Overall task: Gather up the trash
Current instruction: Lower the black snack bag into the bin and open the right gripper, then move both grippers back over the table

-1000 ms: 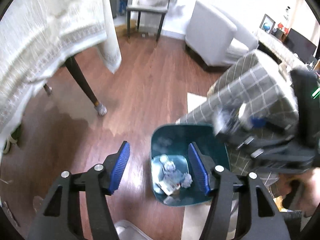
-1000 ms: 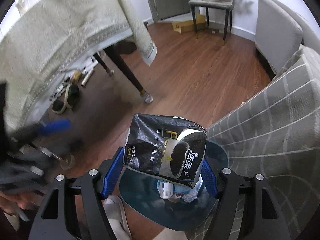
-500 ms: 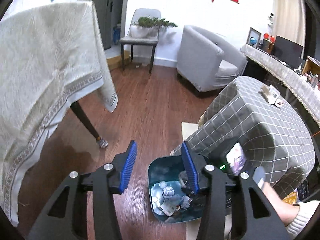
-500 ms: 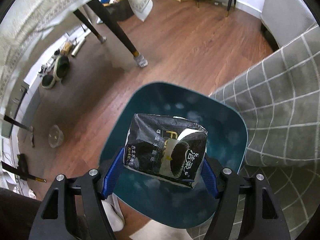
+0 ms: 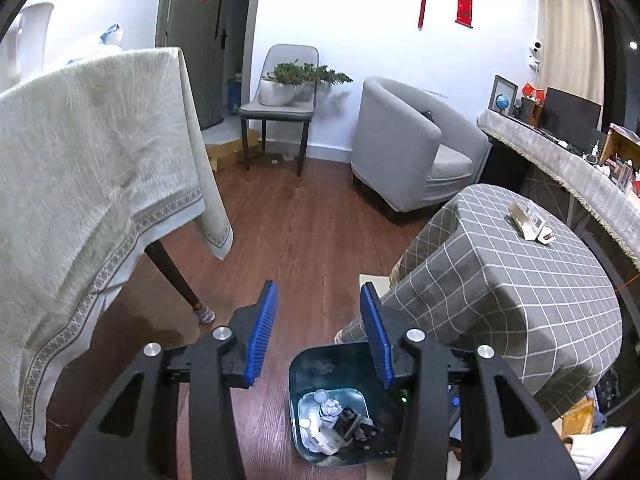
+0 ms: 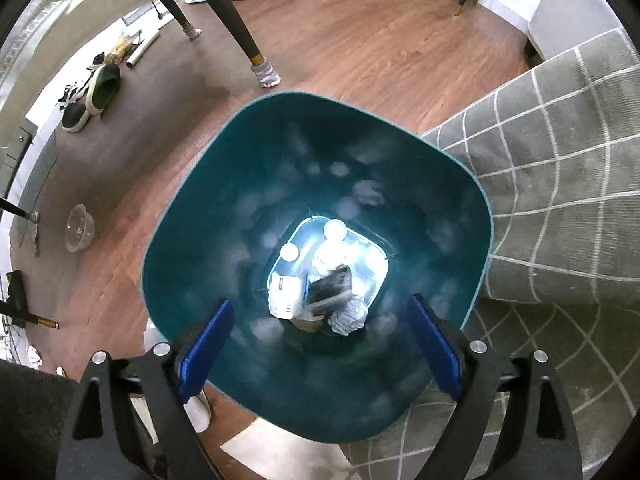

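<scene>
A teal trash bin [image 6: 192,216] stands on the wood floor beside a low table with a grey checked cloth [image 6: 568,168]. My right gripper [image 6: 318,320] is open and empty right above the bin's mouth. The black snack packet [image 6: 332,286] lies at the bottom among crumpled paper [image 6: 348,316], white lids and a white wrapper [image 6: 285,294]. My left gripper [image 5: 319,330] is open and empty, held higher, above the bin [image 5: 310,364], with the packet [image 5: 346,420] visible inside. A paper packet [image 5: 528,220] lies on the checked table [image 5: 520,288].
A tall table with a cream cloth [image 5: 80,184] and dark legs [image 6: 236,28] stands to the left. Shoes [image 6: 96,92] and a clear plastic bowl [image 6: 80,228] lie on the floor under it. A grey armchair [image 5: 408,148] and a chair with a plant [image 5: 284,92] stand farther back.
My right gripper has opened and let go of the black packet, which dropped to the bottom of the bin. My left gripper has tilted up and narrowed a little.
</scene>
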A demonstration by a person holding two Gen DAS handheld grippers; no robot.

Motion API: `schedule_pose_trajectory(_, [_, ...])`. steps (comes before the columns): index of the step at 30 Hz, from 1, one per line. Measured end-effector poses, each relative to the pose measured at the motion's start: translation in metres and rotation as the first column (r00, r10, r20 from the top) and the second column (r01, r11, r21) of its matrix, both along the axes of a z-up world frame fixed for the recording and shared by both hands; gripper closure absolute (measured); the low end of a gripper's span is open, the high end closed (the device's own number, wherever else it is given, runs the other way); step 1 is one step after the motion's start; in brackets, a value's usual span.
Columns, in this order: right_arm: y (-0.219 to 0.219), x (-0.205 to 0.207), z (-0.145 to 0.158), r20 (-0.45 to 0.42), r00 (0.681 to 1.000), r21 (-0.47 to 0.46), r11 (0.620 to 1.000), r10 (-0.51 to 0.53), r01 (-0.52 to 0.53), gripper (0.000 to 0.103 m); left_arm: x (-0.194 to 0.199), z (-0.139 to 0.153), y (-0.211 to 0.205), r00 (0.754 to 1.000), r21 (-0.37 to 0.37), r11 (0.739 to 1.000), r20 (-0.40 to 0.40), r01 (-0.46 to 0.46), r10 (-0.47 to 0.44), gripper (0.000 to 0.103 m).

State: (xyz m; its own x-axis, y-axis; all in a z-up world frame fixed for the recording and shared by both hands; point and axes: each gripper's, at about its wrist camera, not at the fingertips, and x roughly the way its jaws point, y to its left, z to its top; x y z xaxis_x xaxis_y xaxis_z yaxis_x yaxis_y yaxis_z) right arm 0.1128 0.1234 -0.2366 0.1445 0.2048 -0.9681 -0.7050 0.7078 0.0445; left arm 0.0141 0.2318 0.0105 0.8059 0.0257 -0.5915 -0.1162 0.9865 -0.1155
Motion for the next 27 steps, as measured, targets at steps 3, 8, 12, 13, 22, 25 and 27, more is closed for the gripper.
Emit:
schedule_pose_trajectory(3, [-0.005, -0.001, 0.019, 0.009, 1.0, 0.059, 0.998, 0.003, -0.003, 0.014, 0.003, 0.005, -0.005, 1.0, -0.008, 1.0, 0.006, 0.007, -0.007, 0.058])
schedule_pose_trajectory(8, [-0.012, -0.008, 0.061, 0.046, 0.999, 0.167, 0.985, 0.027, -0.035, 0.014, 0.011, 0.008, -0.015, 1.0, -0.015, 1.0, 0.007, 0.022, -0.022, 0.058])
schedule_pose_trajectory(12, [-0.018, -0.019, 0.095, 0.096, 0.994, 0.246, 0.967, 0.051, -0.074, 0.014, 0.017, 0.013, -0.021, 1.0, -0.016, 1.0, 0.018, 0.021, -0.021, 0.056])
schedule_pose_trajectory(13, [-0.019, -0.02, 0.106, 0.119, 0.991, 0.265, 0.96, 0.056, -0.086, 0.014, 0.017, 0.015, -0.023, 1.0, -0.004, 1.0, 0.025, 0.016, -0.016, 0.055])
schedule_pose_trajectory(22, [-0.068, -0.018, 0.192, 0.304, 0.952, 0.403, 0.911, -0.043, -0.088, 0.015, 0.028, 0.025, -0.043, 0.998, 0.005, 1.0, 0.057, 0.018, -0.018, 0.045])
schedule_pose_trajectory(25, [-0.093, -0.008, 0.204, 0.323, 0.94, 0.427, 0.903, -0.104, -0.047, 0.015, 0.035, 0.025, -0.057, 0.998, 0.014, 0.999, 0.059, 0.038, -0.039, 0.039])
schedule_pose_trajectory(27, [-0.11, -0.003, 0.211, 0.332, 0.932, 0.438, 0.899, -0.144, -0.018, 0.015, 0.04, 0.025, -0.069, 0.997, 0.015, 0.998, 0.06, 0.054, -0.055, 0.036])
